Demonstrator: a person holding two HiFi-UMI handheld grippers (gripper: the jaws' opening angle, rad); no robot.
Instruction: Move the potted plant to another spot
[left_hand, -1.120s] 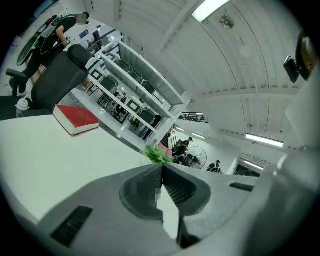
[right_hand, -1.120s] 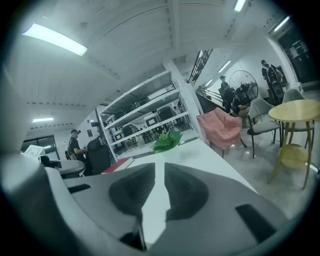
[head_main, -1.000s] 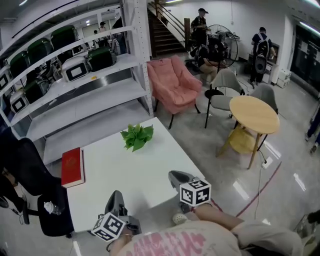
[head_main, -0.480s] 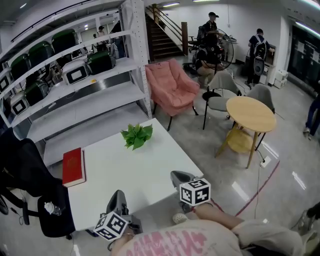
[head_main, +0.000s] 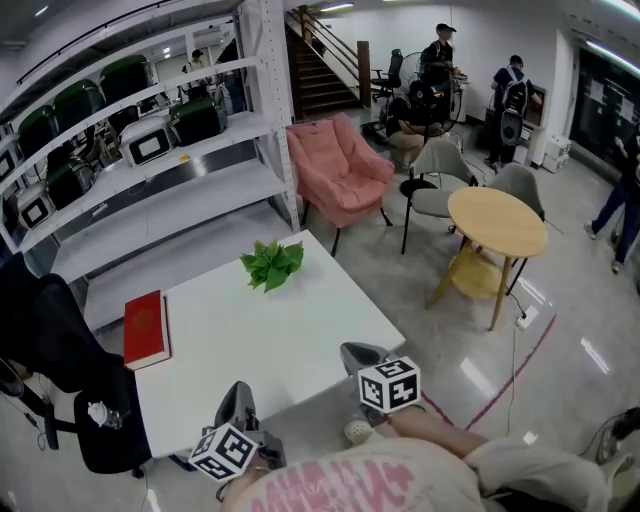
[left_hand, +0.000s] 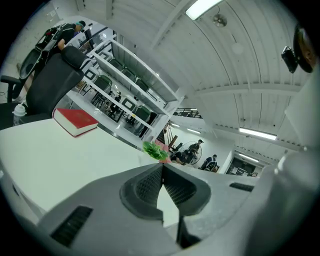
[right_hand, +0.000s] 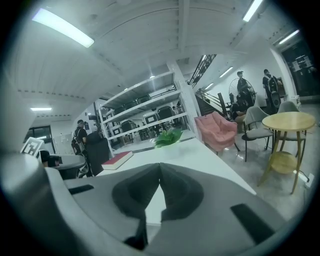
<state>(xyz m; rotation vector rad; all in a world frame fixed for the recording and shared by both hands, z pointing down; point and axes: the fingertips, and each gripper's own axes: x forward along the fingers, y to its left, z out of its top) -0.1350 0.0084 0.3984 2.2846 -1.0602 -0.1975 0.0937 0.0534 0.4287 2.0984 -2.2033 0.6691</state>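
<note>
The plant (head_main: 272, 265) is sitting near the far edge of the white bench (head_main: 270, 345), with bare benchtop lying between it and the grippers. A red book (head_main: 146, 329) is lying at the bench's left edge. The left gripper (head_main: 233, 392) and the right gripper (head_main: 352, 351) are hovering at the near edge, jaws together and holding nothing.

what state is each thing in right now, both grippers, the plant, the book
left gripper: shut, nothing between the jaws
right gripper: shut, nothing between the jaws
potted plant: standing near the far edge of the white table, not touched by either gripper
red book: closed, lying flat by the table's left edge
</note>
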